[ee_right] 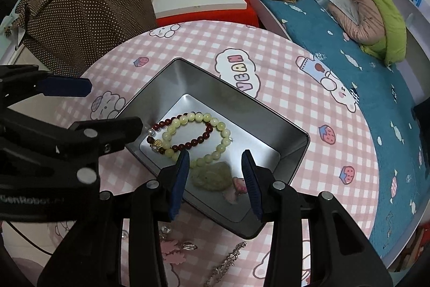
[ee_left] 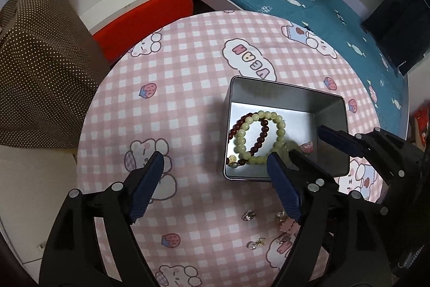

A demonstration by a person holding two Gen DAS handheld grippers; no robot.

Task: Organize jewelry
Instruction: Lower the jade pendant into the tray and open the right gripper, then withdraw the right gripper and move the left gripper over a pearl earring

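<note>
Jewelry lies partly inside the rectangular silver metal tin, partly on the cloth beside it. Right gripper hangs over the tin's near end with its blue-padded jaws moderately apart, holding nothing; below the gap sits a pale green carved pendant with a pink charm just beside it. Two bead bracelets lie overlapped in the tin — one pale green, one dark red. Left gripper hovers wide open and empty, left of the tin. On the round table's pink checked cloth, a cloud patch reads "VEAN". Near the tin's front edge lie a silver chain, small earrings and a pearl piece.
</note>
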